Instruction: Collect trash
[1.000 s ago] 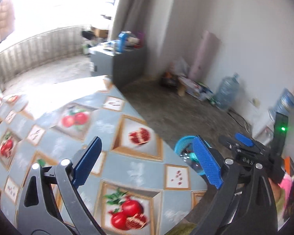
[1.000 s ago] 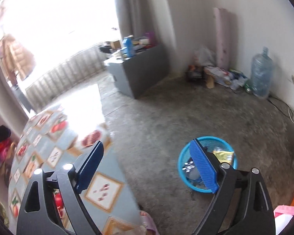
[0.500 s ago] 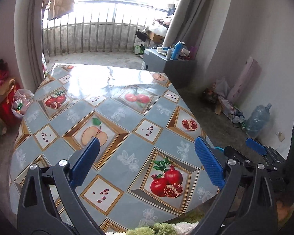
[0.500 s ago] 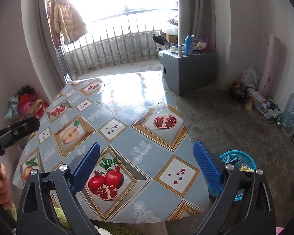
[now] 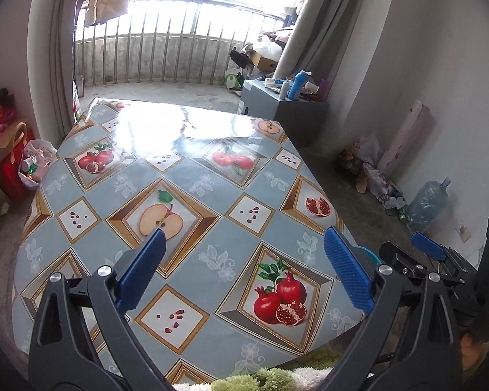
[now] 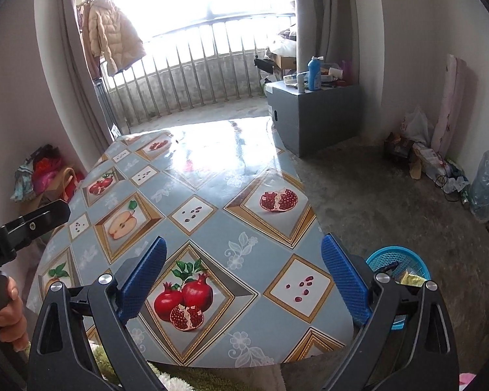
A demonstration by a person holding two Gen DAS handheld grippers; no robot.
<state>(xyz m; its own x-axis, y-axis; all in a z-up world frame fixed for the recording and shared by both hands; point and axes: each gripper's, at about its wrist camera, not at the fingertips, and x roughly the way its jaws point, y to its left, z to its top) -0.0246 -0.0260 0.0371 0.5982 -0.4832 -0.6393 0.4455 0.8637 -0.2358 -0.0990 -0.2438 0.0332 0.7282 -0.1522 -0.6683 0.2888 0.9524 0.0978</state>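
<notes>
Both grippers hang over the near edge of the worktop, whose glossy cloth shows apples and pomegranates. The left gripper has its blue fingers spread wide with nothing between them; the right gripper likewise. White lettering on the left tool's body in the right view is too cropped to read. The blue trash basket stands on the floor just right of the right gripper's right finger, with a yellow wrapper inside; the left view shows only a sliver of its rim.

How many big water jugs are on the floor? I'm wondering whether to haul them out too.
1. The clear blue water jug stands on the floor by the right wall, beside the clutter in the corner. Others may be hidden beyond the frame.
</notes>
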